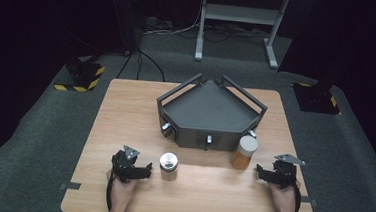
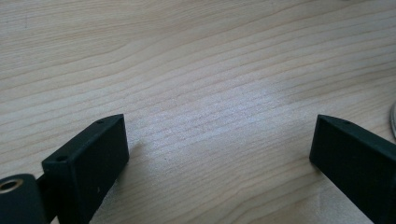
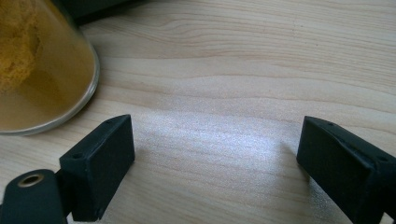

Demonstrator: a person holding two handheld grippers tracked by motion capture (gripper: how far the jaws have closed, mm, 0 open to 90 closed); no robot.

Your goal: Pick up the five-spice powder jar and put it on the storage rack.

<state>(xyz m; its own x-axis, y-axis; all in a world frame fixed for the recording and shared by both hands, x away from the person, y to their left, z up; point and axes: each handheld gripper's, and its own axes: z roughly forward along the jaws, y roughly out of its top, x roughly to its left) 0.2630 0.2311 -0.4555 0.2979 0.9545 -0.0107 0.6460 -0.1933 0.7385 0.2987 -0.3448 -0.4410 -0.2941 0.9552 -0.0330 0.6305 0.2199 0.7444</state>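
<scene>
My left gripper rests near the table's front left, open, its jaws wide apart over bare wood. Just to its right stands a small jar with a shiny metal lid. My right gripper lies at the front right, also open with nothing between its jaws. A taller clear jar of orange-yellow powder stands just left of it, close to the left jaw in the right gripper view.
A dark grey angular tray with raised rails sits at the table's middle back, knobs on its front faces. The wooden table stands on grey carpet; a white stand frame is behind it.
</scene>
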